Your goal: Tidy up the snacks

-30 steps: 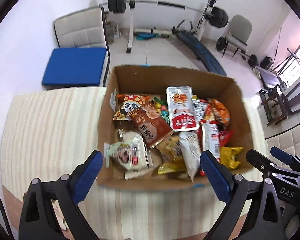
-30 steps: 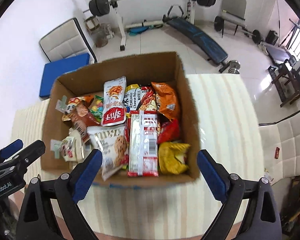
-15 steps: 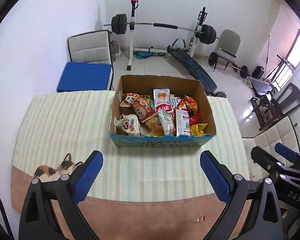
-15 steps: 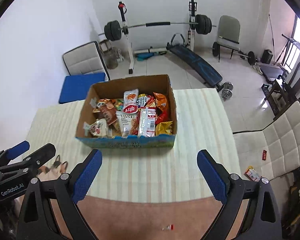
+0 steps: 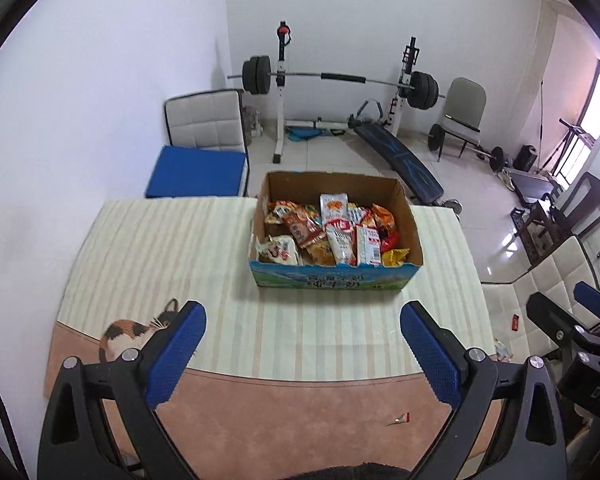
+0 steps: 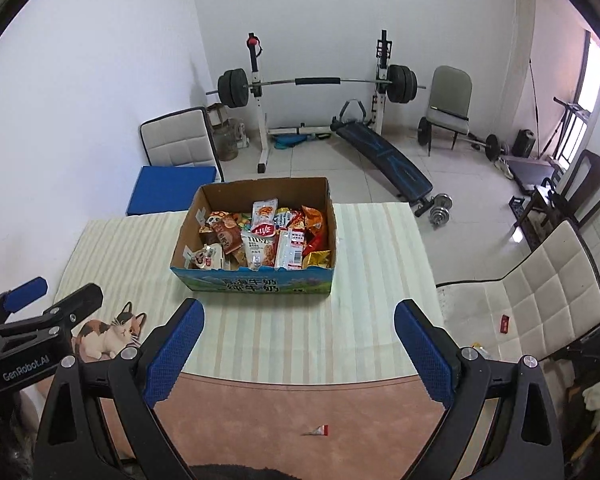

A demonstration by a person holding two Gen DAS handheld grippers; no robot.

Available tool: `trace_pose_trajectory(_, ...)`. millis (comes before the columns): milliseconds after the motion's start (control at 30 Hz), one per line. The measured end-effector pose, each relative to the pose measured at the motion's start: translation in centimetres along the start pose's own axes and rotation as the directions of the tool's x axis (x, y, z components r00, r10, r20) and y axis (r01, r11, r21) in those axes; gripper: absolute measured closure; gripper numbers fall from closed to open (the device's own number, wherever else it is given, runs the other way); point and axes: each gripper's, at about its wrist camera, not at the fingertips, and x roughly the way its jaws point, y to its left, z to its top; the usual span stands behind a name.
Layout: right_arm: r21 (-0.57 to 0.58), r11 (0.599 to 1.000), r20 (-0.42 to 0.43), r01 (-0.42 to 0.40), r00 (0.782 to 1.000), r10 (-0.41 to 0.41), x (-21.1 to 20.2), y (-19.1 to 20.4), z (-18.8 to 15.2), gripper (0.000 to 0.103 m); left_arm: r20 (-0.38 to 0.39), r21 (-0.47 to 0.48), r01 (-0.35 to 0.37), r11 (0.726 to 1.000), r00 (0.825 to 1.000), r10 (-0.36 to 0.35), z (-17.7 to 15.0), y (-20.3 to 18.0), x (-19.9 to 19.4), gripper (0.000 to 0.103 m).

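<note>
Both tongs (image 5: pixel 302 354) (image 6: pixel 298 350) gape empty; only right view shows dumbbell (image 6: pixel 440 212) beyond snack box (image 6: pixel 256 280).

We hold two matching black plastic grippers. The left gripper (image 5: pixel 300 344) has blue textured pads (image 5: pixel 176 354), silver screws and white "GenRobot.AI" lettering. The right gripper (image 6: pixel 298 340) has the same blue pads (image 6: pixel 422 356), and reads "DAS".

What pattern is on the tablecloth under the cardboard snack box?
Pale cream and beige stripes on the tablecloth, with a calico cat print at the edge; clearest in the right wrist view.
</note>
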Motion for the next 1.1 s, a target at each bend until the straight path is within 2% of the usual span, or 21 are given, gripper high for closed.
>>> trace_pose_trajectory(167,-0.013,0.999,0.041,0.03,0.999,-0.029,-0.8,0.0,0.4,0.004,0.036,-0.015,-0.009,1.0,0.999,0.009,0.0,0.1,-0.2,0.003)
trace_pose_trajectory(333,-0.006,0.999,0.076,0.041,0.996,-0.04,0.6,0.1,1.5,0.004,0.042,-0.014,-0.026,1.0,0.999,0.026,0.2,0.0,0.9,0.003)
trace_pose_trajectory(700,-0.026,0.998,0.076,0.058,0.996,-0.056,4.1,0.6,2.5,0.004,0.061,-0.019,-0.045,0.999,0.997,0.046,1.1,0.1,2.8,0.003)
trace_pose_trajectory(1100,-0.032,0.997,0.104,0.068,0.993,-0.064,3.3,0.5,2.9,0.004,0.062,-0.02,-0.041,0.999,0.997,0.042,1.3,0.0,2.4,0.003)
